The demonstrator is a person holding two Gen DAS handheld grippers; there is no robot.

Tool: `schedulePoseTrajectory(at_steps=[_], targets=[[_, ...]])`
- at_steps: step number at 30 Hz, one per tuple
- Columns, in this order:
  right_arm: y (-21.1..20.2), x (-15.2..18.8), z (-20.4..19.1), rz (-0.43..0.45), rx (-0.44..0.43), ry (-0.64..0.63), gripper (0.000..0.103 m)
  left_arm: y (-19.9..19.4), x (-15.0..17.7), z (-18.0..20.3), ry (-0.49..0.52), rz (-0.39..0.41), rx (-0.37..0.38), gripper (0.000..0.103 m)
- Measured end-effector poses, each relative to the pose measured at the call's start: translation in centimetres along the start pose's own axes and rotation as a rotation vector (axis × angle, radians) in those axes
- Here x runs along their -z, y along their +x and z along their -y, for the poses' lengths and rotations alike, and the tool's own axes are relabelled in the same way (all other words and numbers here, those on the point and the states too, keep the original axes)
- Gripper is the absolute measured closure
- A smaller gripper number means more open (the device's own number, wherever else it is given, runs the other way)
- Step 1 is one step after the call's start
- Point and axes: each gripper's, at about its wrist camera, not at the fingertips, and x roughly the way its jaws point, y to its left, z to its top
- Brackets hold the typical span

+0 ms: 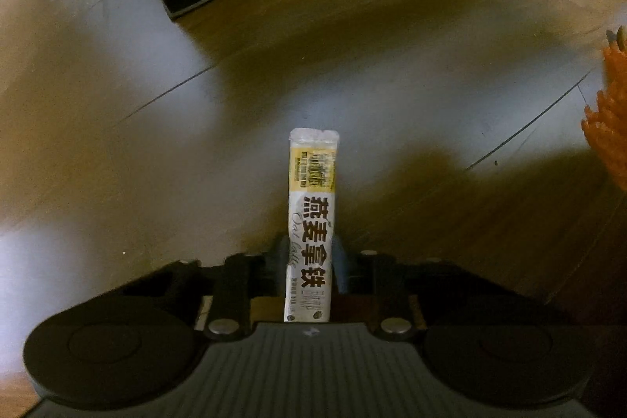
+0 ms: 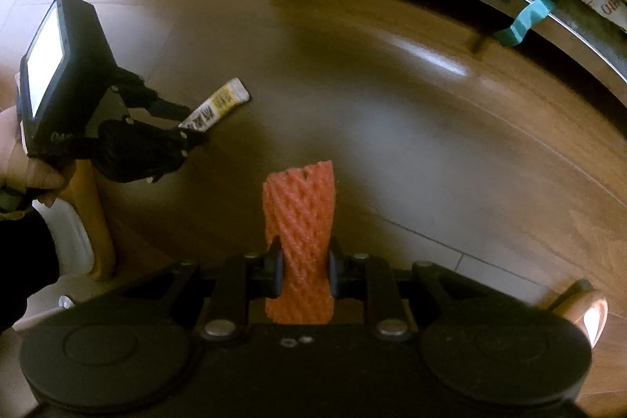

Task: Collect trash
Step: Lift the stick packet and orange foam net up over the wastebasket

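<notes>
Left gripper [image 1: 309,261] clamps the oat latte sachet [image 1: 312,218] low, right gripper [image 2: 303,271] clamps orange foam netting [image 2: 299,234]; the slick sachet risks slipping onto the wooden floor [image 1: 392,65] beneath.

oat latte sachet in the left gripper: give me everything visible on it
The oat latte sachet is a long, narrow stick pack of glossy, foil-like film: white body with bold black Chinese characters and "Oat latte" in script, a yellow printed band near the far end, then a crimped seal. It looks flat and intact. The left gripper is shut on its near half; in the right wrist view it points out over the wooden floor.
</notes>
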Motion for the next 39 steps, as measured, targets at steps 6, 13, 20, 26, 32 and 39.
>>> schedulePoseTrajectory(at_steps=[6,13,20,26,32,39], targets=[[-0.8,0.2,-0.3,0.028,0.020,0.012,0.083,-1.3,-0.6,0.2,-0.033,0.029,0.015,0.082],[-3.3,1.1,-0.9,0.081,0.059,0.039,0.084,-5.6,-1.4,0.7,-0.054,0.078,0.034,0.082],[-10.2,1.6,-1.9,0.223,0.084,0.061,0.084,-13.5,-2.2,0.5,-0.059,0.176,0.036,0.082],[-18.1,2.9,-2.4,0.368,0.104,0.057,0.085,-22.4,-3.2,1.5,-0.035,0.294,0.012,0.082],[-26.0,4.9,-1.9,0.494,0.124,0.072,0.085,-31.5,-3.3,3.3,-0.043,0.410,-0.034,0.082],[-34.5,7.6,-2.5,0.654,0.134,0.059,0.085,-40.7,-2.2,6.5,-0.059,0.533,-0.092,0.082]])
